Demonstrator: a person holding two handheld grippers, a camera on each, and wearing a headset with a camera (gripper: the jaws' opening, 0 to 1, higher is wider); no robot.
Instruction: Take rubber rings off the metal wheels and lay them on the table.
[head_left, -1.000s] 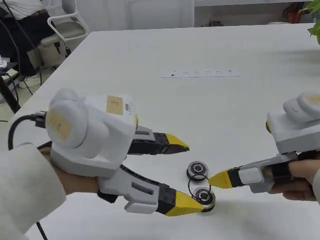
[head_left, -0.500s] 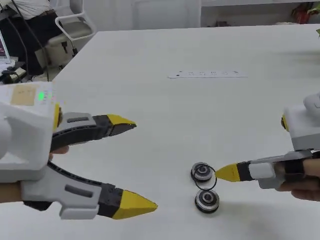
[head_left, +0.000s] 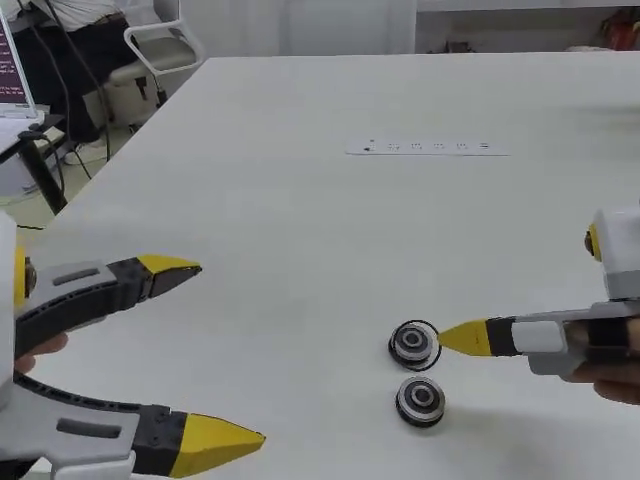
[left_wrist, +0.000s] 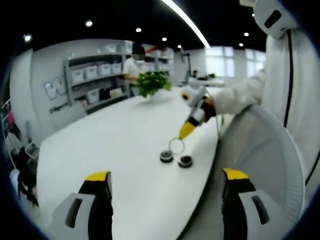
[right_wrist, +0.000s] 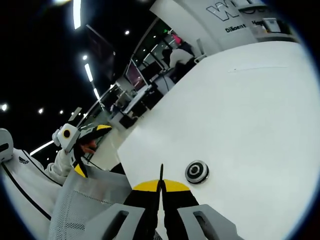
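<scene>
Two metal wheels lie on the white table: the farther wheel and the nearer wheel. My right gripper reaches in from the right, its yellow tip beside the farther wheel, shut on a thin black rubber ring. In the right gripper view the ring stands edge-on out of the shut right gripper, with one wheel just beyond. My left gripper is open at the lower left, well away from the wheels. In its own view the left gripper faces both wheels.
A flat white socket strip lies further back on the table. An office chair stands beyond the table's far left corner. A potted plant sits at the table's other end, and a person stands by shelves behind it.
My left gripper has drawn back to the left, away from the nearer wheel it was touching. The ring now hangs from the right gripper's tip by the farther wheel.
</scene>
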